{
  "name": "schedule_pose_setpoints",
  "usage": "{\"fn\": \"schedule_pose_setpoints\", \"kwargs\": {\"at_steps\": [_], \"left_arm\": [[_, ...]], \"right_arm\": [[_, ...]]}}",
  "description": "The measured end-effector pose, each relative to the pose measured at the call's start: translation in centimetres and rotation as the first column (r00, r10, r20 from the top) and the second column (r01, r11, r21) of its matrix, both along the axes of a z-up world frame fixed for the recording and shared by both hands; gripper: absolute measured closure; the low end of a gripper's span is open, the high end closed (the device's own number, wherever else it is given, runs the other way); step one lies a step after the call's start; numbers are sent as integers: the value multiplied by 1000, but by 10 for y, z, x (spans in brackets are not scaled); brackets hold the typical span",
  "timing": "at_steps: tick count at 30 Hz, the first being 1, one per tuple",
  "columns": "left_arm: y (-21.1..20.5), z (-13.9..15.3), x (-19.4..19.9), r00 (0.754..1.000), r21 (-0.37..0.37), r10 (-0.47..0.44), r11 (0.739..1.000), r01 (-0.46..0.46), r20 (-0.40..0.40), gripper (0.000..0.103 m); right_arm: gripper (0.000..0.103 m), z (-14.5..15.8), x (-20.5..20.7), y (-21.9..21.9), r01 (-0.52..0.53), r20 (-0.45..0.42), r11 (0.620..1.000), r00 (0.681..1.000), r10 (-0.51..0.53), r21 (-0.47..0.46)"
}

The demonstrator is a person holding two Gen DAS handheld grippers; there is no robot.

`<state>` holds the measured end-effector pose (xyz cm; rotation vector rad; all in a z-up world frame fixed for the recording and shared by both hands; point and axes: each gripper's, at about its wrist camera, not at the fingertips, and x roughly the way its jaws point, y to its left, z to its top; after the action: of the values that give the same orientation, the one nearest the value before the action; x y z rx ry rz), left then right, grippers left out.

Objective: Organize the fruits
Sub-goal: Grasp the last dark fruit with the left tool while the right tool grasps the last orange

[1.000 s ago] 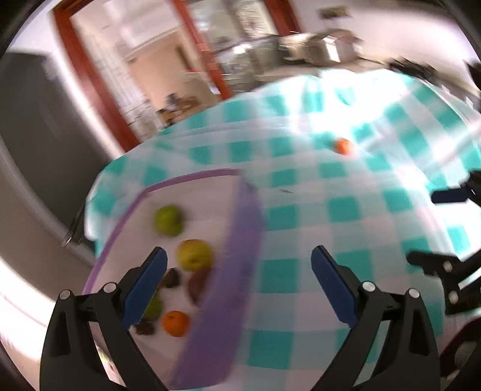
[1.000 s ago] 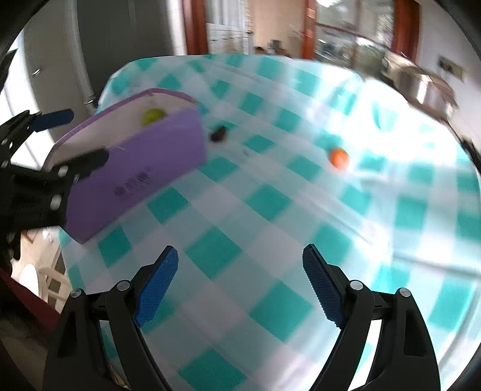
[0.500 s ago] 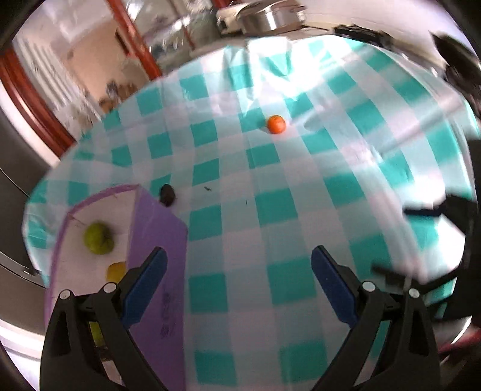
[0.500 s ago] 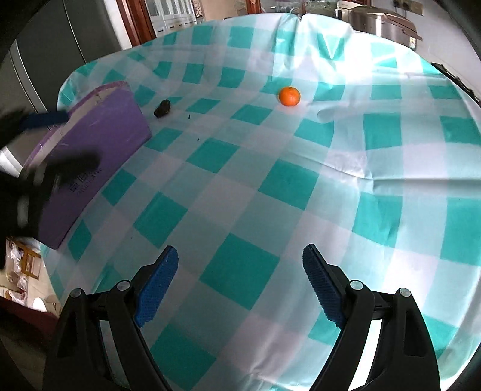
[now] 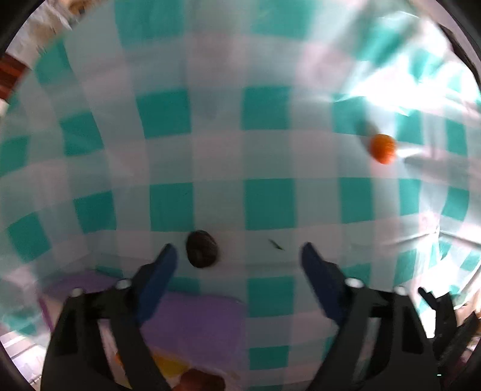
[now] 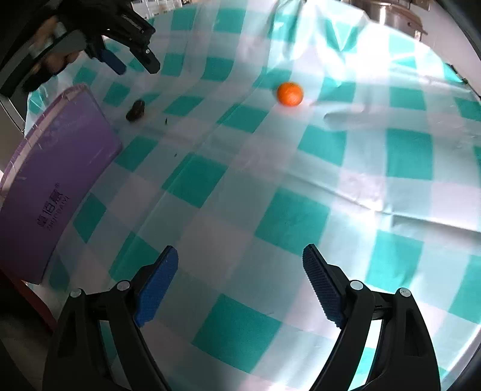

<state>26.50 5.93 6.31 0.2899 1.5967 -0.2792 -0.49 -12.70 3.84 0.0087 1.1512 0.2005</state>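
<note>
A small dark fruit (image 5: pixel 201 249) lies on the checked cloth just beyond the purple box (image 5: pixel 192 318). My left gripper (image 5: pixel 237 255) is open above it, the fruit near its left finger; the view is blurred. An orange (image 5: pixel 382 148) lies far right. In the right wrist view the dark fruit (image 6: pixel 136 109) sits by the purple box (image 6: pixel 57 177), the orange (image 6: pixel 289 93) lies further out, and the left gripper (image 6: pixel 135 63) hovers above the dark fruit. My right gripper (image 6: pixel 237 264) is open and empty over the cloth.
The teal and white checked tablecloth (image 6: pixel 294 216) covers the table, with creases near the orange. Yellow and reddish fruits (image 5: pixel 192 379) show inside the box at the bottom of the left wrist view. A steel pot (image 6: pixel 399 18) stands at the far edge.
My left gripper has swung from over the box to above the dark fruit beyond the box's far wall. My right gripper has moved slightly closer to the cloth.
</note>
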Motion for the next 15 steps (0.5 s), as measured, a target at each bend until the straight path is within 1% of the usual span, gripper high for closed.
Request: {"fn": "schedule_pose_setpoints", "kwargs": {"at_steps": [1,2,4,5,7,8,11,12,13,15], "left_arm": [[10,-12,10,999,-11,14,1000,-14,-49,34],[15,-21,15,996,-12,16,1000,-17,-85,35],[20,-39,20,988,-21,-10,1000,7,-152,35],[21,-46,21,985,-17,-22,1000,20,-172,35],[23,-59,21,978,-7,-43,999,43,-204,35],[24,-63,22,976,-8,-44,999,44,-212,41],[28,-69,29,971,-26,-31,999,25,-237,51],[27,-71,29,968,-24,-46,999,42,-247,55],[25,-74,27,964,-10,-69,998,69,-258,63],[24,-74,26,962,-6,-92,996,94,-259,65]], "right_arm": [[21,-3,1,1,5,-8,1000,1000,-5,1],[21,-5,3,2,12,-15,1000,1000,-12,2],[21,-8,9,3,35,-26,999,999,-34,10],[21,-9,11,3,43,-27,999,999,-43,13],[21,-7,20,2,68,-20,997,998,-67,24],[21,-6,23,2,77,-17,997,997,-77,31],[21,-2,40,2,108,-2,993,994,-108,56],[21,-1,47,2,115,3,991,993,-116,66],[21,1,55,2,120,10,990,993,-121,71],[21,4,73,2,132,30,988,990,-135,75]]}}
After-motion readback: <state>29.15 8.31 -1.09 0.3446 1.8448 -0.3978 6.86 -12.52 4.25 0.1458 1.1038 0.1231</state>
